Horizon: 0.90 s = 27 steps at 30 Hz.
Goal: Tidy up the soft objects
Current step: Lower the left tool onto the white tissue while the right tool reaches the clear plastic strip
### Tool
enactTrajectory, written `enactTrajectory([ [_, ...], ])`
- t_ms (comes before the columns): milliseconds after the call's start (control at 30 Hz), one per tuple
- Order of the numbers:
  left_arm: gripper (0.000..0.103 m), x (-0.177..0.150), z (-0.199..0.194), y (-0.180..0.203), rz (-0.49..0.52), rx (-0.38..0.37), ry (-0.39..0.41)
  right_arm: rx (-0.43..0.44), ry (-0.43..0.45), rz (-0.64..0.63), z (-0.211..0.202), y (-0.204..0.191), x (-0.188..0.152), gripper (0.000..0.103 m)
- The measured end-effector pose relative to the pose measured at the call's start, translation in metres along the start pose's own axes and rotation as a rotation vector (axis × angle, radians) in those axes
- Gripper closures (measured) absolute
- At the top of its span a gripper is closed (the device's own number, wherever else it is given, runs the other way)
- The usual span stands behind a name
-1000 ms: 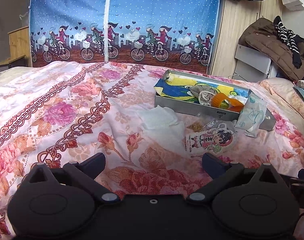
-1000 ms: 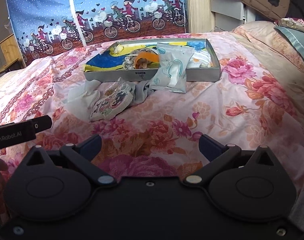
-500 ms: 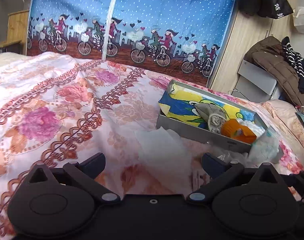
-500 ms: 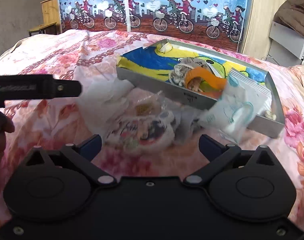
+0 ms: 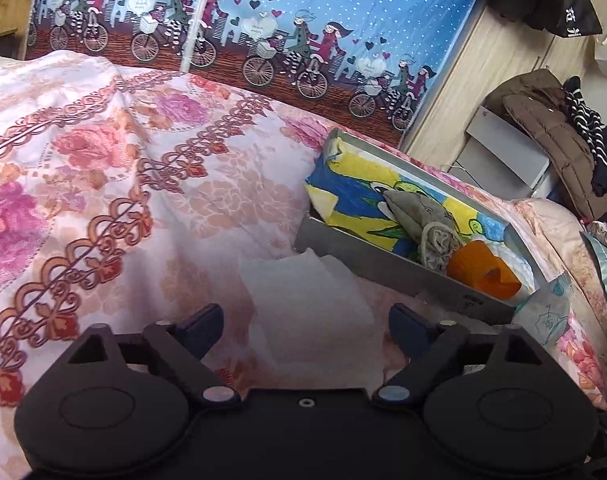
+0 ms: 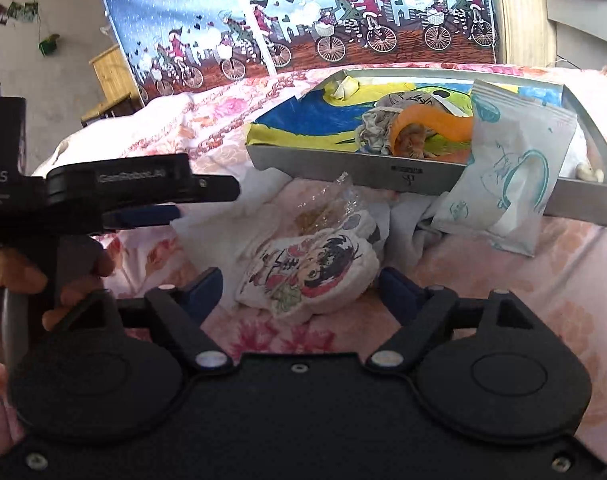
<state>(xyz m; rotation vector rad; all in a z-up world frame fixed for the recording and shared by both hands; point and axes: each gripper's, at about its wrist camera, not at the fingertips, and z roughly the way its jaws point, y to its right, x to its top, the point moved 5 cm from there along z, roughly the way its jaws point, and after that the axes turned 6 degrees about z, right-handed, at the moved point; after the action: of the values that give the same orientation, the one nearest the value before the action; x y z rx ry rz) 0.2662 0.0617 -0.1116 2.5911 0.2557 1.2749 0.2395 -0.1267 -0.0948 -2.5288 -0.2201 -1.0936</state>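
My left gripper hovers low over a white folded cloth on the bed; its jaws are closing with the cloth between them, pads not pressing. My right gripper straddles a white cartoon-print soft pouch; its jaws are closing too, with a gap still at the left pad. Behind stands a grey tray holding a yellow-blue cloth, a grey sock and an orange piece. The left gripper also shows side-on in the right wrist view.
A teal-printed white packet leans on the tray's front wall, with a clear wrapper beside it. The floral bedspread stretches left. A blue cyclist-print curtain lies behind, a brown coat at right. A person's hand holds the left gripper.
Both grippers have moved forward and down toward the bed. The white cloth now sits between the left fingers, the cartoon pouch between the right fingers. Both pairs of jaws have narrowed.
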Motion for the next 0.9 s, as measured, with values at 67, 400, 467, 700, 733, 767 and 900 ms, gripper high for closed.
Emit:
enactTrajectory([
  [67, 0.028, 0.001, 0.004, 0.004, -0.013, -0.026, -0.01, 0.004, 0.019, 0.017, -0.007, 0.005, -0.001, 0.045],
  [400, 0.058, -0.001, 0.017, 0.023, 0.134, -0.033, -0.008, 0.011, 0.087, -0.003, -0.019, 0.0, -0.002, 0.08],
  [467, 0.059, 0.0, 0.016, 0.024, 0.141, -0.042, -0.002, 0.021, 0.075, -0.017, -0.017, -0.002, -0.003, 0.08],
  [700, 0.034, 0.007, 0.016, 0.029, 0.112, -0.073, 0.035, 0.025, 0.076, -0.034, -0.019, 0.001, 0.001, 0.08],
  [733, 0.031, 0.01, 0.018, 0.031, 0.113, -0.076, 0.035, 0.025, 0.076, -0.029, -0.019, 0.002, 0.002, 0.08],
  [767, 0.031, 0.013, 0.02, 0.034, 0.117, -0.074, 0.034, 0.025, 0.078, -0.025, -0.019, 0.002, 0.002, 0.08],
  [900, 0.039, 0.018, 0.032, 0.04, 0.147, -0.038, 0.003, 0.022, 0.085, -0.025, -0.017, 0.0, 0.002, 0.082],
])
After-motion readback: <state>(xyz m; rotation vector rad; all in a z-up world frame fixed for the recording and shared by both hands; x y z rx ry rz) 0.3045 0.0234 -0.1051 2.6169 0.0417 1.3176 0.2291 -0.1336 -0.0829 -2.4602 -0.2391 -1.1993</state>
